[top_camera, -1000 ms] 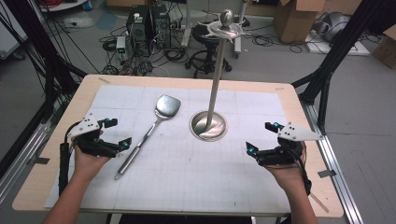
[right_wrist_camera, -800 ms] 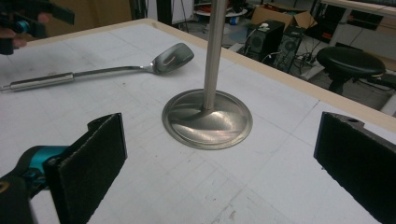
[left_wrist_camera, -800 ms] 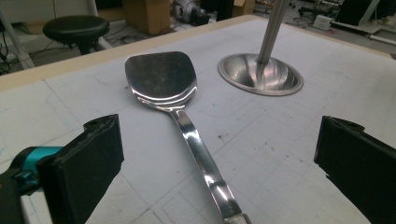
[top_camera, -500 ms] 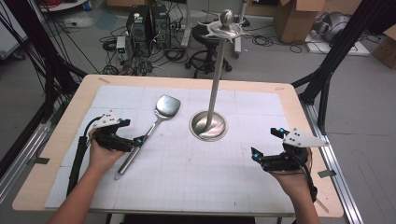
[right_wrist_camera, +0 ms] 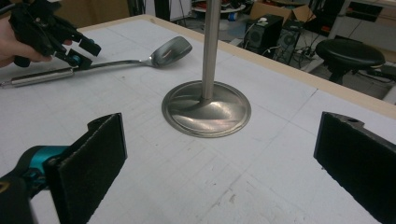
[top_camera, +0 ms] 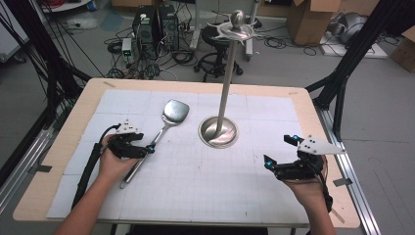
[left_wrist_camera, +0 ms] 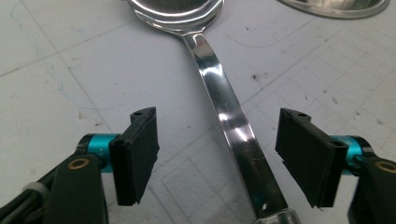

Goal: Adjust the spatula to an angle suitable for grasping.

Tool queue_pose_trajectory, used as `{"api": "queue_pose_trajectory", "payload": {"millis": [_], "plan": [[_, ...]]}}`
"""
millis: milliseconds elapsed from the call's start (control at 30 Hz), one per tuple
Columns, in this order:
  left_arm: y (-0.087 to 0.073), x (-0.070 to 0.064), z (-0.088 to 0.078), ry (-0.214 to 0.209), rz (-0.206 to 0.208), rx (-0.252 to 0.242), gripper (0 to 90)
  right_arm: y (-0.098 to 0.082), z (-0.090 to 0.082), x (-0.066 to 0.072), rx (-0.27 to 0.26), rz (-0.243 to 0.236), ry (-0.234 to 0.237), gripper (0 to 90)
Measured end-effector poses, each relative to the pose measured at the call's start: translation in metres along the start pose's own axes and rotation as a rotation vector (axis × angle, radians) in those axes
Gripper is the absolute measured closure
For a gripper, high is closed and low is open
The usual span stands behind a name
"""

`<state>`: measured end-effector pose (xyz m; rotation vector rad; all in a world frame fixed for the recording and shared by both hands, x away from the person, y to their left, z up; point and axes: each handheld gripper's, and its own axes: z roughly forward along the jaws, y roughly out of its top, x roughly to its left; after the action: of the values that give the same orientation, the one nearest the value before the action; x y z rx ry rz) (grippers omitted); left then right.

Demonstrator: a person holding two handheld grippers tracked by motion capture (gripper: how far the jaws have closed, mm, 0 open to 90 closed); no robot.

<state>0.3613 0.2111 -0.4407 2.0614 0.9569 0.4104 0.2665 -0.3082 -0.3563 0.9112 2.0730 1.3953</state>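
Two hand-held grippers work over the counter [top_camera: 274,196]. The left hand-held gripper [left_wrist_camera: 217,156] straddles the handle of the steel spatula [top_camera: 161,128], which lies flat beside the stand's round base [top_camera: 219,132]; its jaws have just been closing, pads not yet touching the handle. The right hand-held gripper [right_wrist_camera: 219,163] hovers wide apart, holding nothing.

Both forearms are bare, no sleeves. Each hand grips a black gripper body: the left gripper [top_camera: 147,148] and right gripper [top_camera: 280,151] have flat black pads on teal collars, brass-ringed screws, black trailing cables, and a grey three-cornered top plate
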Motion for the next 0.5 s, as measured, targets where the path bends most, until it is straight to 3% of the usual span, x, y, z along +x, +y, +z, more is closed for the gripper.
{"api": "queue_pose_trajectory", "payload": {"millis": [267, 500], "plan": [[-0.0009, -0.0027, 0.0043, -0.012, -0.024, 0.045, 41.7, -0.0001, 0.0020, 0.0004, 0.002, -0.006, 0.008, 1.3], [-0.0001, -0.0044, 0.0063, 0.005, -0.015, 0.071, 46.3, -0.0003, 0.0024, 0.0004, 0.005, -0.003, 0.012, 1.3]]}}
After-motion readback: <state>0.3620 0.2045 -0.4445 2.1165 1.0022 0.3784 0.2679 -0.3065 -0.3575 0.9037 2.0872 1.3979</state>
